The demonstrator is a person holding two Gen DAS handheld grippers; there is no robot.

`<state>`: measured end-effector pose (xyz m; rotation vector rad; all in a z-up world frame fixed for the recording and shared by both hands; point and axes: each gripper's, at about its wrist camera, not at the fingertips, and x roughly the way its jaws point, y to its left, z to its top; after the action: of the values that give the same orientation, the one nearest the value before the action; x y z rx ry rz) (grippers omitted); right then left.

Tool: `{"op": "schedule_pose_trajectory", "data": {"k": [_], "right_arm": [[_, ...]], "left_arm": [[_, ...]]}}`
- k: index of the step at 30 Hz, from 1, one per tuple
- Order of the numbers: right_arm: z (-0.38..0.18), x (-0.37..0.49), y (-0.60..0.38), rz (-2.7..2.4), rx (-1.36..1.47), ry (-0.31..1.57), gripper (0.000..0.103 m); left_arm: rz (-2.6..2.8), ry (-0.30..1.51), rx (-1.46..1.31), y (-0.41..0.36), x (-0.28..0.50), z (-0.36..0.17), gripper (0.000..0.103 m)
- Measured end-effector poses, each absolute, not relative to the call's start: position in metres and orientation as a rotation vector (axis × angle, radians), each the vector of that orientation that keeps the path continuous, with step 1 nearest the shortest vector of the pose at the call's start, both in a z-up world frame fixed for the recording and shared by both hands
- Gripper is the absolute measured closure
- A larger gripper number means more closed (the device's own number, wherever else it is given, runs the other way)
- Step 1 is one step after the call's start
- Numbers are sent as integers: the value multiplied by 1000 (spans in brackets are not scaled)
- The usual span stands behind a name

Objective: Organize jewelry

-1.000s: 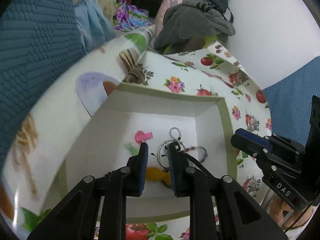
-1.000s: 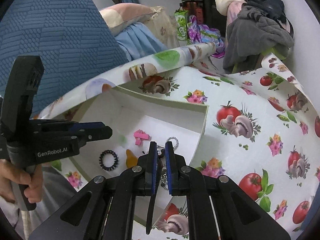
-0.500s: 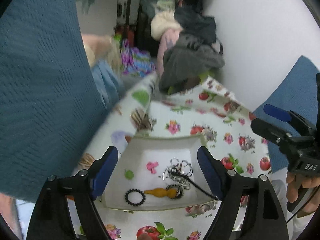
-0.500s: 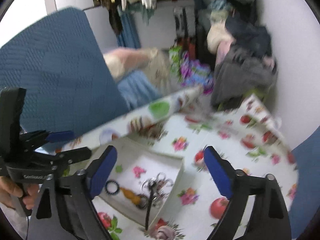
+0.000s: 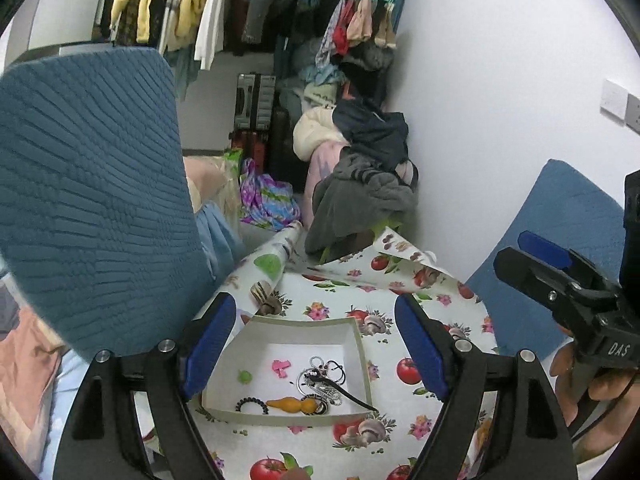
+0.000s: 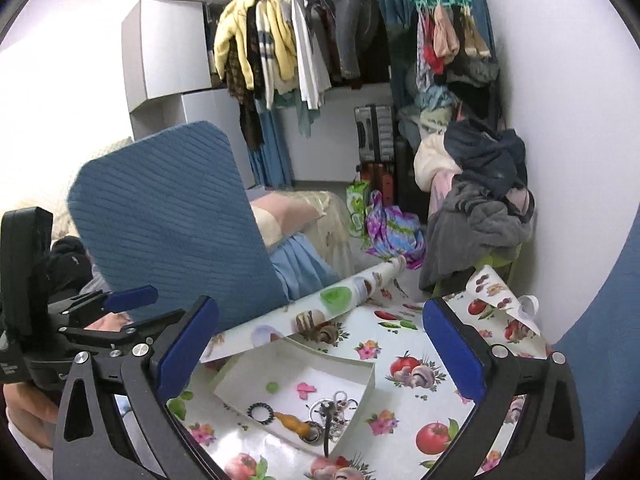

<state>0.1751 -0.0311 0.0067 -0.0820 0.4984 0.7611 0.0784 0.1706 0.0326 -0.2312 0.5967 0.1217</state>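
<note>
- Nearest the left wrist camera, the left gripper (image 5: 310, 344) is held high above the table with its blue-padded fingers (image 5: 208, 340) spread wide and nothing between them
- Off to its right, the right gripper (image 5: 536, 258) enters from the frame edge, gripped by a bare hand (image 5: 588, 380); from its own camera the right gripper (image 6: 316, 344) is likewise raised, its fingers (image 6: 452, 344) far apart and empty
- Below both tools, a shallow white box (image 5: 360, 350) sits on the flower-and-tomato tablecloth (image 5: 400, 432)
- Inside the box, along the near wall, lie a black coiled hair tie (image 5: 252, 405) and an orange gourd-shaped charm (image 5: 290, 405), close together
- Just right of them, a tangle of silver rings and chains (image 5: 320, 376) rests with a black cord (image 5: 352, 396) trailing over the near right corner of the box
- Further in, a pink clip (image 5: 281, 368) and a small green piece (image 5: 245, 377) lie apart on the white floor
- Beyond the box, the cloth's far edge curls up in a roll (image 5: 276, 256)
- Left of the table, a blue quilted chair back (image 5: 92, 200) stands tall, hiding much of the room on that side
- Past the table, a heap of grey and dark clothing (image 5: 360, 192) is piled against the white wall
- Farthest off, garments hang from a rail (image 6: 280, 40) and a green peg hanger (image 6: 442, 0) carries small items
</note>
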Motion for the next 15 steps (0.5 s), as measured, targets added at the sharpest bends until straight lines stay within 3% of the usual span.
{"op": "schedule_pose_trajectory", "data": {"k": [8,15], "right_arm": [[0,139,-45,755,-75,460,0],[-22,123,-54,716,-64,479,0]], "left_arm": [[168,559,-245,158,44,36,21],[194,606,-276,161,35,4,21]]}}
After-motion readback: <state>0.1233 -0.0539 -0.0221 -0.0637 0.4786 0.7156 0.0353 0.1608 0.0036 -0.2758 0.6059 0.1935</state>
